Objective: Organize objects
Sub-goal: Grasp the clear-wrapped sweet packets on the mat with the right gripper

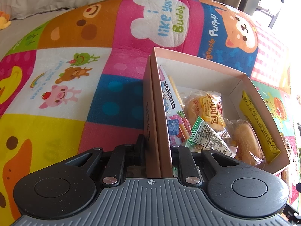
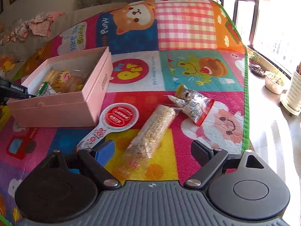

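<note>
A pink cardboard box [image 1: 197, 64] lies open on the colourful play mat and holds several wrapped snacks, among them a Volcano stick pack [image 1: 170, 98], bread rolls [image 1: 205, 109] and a yellow pack [image 1: 257, 122]. My left gripper [image 1: 157, 146] is shut on the box's near side wall. The box also shows in the right wrist view [image 2: 56, 109], at left. My right gripper [image 2: 152, 150] is open, just above a long clear pack of grain bar [image 2: 150, 133]. A round-headed red and white pack [image 2: 116, 118] and a small clear and red bag [image 2: 191, 103] lie close by.
The play mat [image 2: 188, 28] covers the whole surface; its green edge [image 2: 245, 101] runs along the right. Beyond it lie a tiled floor with plant pots [image 2: 274, 82] and a bright window. Crumpled cloth [image 2: 37, 26] lies at the far left.
</note>
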The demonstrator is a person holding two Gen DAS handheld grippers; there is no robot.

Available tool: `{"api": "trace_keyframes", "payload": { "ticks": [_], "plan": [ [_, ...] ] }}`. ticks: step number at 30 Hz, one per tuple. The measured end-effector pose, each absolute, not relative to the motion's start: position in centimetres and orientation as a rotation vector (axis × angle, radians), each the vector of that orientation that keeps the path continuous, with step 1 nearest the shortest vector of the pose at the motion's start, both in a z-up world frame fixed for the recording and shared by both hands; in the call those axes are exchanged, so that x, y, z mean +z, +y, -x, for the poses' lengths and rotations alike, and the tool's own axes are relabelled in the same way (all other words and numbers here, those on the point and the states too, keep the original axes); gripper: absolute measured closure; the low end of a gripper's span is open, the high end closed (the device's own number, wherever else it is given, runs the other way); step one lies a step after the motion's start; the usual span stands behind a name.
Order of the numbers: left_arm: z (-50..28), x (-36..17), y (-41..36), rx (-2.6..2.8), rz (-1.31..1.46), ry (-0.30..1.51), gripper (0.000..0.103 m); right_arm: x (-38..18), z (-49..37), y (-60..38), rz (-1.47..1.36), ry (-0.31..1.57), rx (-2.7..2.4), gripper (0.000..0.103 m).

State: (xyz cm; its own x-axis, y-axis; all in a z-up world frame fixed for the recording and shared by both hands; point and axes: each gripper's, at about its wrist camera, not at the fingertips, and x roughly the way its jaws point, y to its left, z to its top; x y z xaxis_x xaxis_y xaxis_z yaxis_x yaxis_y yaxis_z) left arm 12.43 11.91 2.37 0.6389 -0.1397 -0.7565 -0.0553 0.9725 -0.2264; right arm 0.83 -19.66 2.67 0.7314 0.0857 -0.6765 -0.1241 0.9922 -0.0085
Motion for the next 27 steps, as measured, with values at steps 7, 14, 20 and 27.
{"api": "trace_keyframes", "payload": {
  "ticks": [7,14,20,27],
  "plan": [
    [-12.4,2.5,11.9,-0.055,0.237,0.889,0.084,2.0,-2.9,-14.4,0.187,0.694,0.152,0.014],
    [-12.4,2.4,11.9,-0.052,0.24,0.889,0.084,1.1,-3.4,-16.0,0.232,0.69,0.024,0.014],
    [-12.5,2.5,11.9,-0.05,0.237,0.888,0.084,1.2,-2.2,-19.9,0.078,0.716,0.024,0.008],
    [-12.5,2.5,11.8,-0.048,0.235,0.89,0.085,0.8,-2.5,-20.9,-0.069,0.758,0.096,0.002]
  ]
}}
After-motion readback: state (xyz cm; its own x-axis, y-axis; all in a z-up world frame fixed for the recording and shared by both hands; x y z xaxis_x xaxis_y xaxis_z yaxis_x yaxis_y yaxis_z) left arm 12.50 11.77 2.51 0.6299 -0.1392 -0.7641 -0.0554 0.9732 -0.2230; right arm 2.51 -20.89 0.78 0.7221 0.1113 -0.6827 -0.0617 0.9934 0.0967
